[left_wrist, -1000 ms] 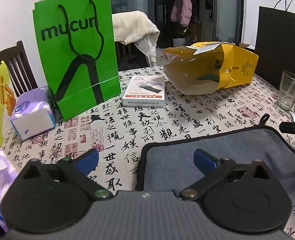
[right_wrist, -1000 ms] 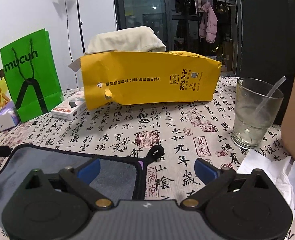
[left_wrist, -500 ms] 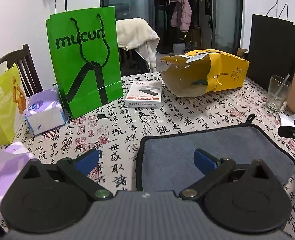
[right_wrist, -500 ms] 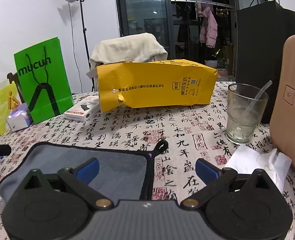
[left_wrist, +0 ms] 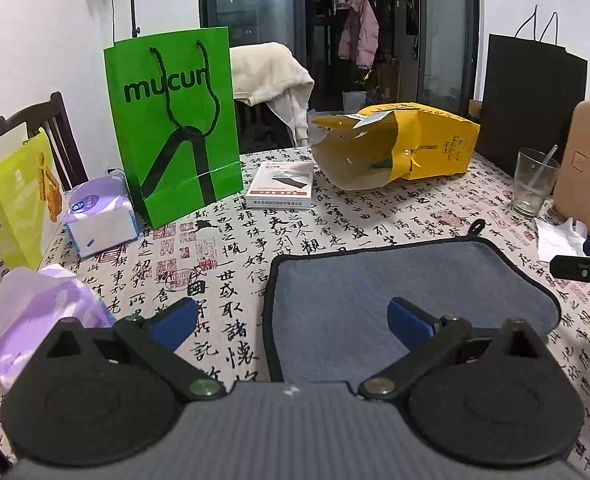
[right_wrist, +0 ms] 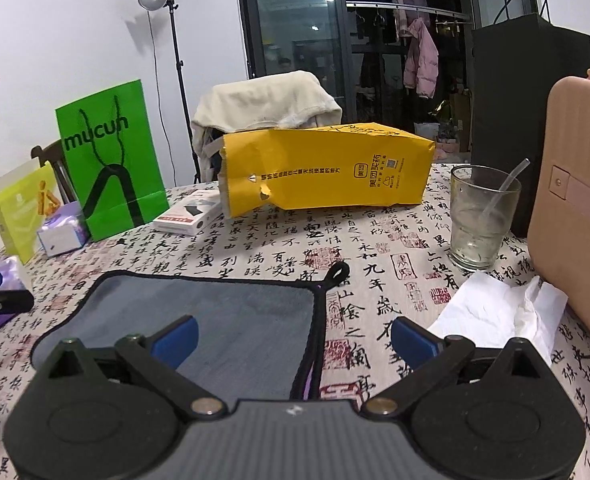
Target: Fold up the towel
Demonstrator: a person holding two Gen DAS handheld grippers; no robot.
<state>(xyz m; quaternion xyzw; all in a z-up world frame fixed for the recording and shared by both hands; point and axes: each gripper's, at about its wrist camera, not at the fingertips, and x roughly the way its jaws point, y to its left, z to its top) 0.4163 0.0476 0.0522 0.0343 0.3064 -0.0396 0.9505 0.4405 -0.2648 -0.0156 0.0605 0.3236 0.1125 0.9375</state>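
Note:
A grey towel (left_wrist: 379, 280) with black edging lies flat on the calligraphy-print tablecloth, its hanging loop (left_wrist: 477, 226) at the far right corner. My left gripper (left_wrist: 293, 320) is open and empty above the towel's near left edge. My right gripper (right_wrist: 293, 338) is open and empty above the near right edge of the towel (right_wrist: 223, 320), whose loop (right_wrist: 339, 270) lies ahead. Each gripper's tip shows at the side of the other's view.
A green paper bag (left_wrist: 175, 120), a white box (left_wrist: 281, 184) and a yellow bag (left_wrist: 399, 144) stand behind the towel. A glass with a straw (right_wrist: 481, 216), crumpled tissue (right_wrist: 499, 312) and a tan case (right_wrist: 575, 208) are at the right. Tissue packs (left_wrist: 99, 212) lie left.
Both grippers have pulled back and risen; the towel now lies farther ahead and more of the table shows. Both stay open.

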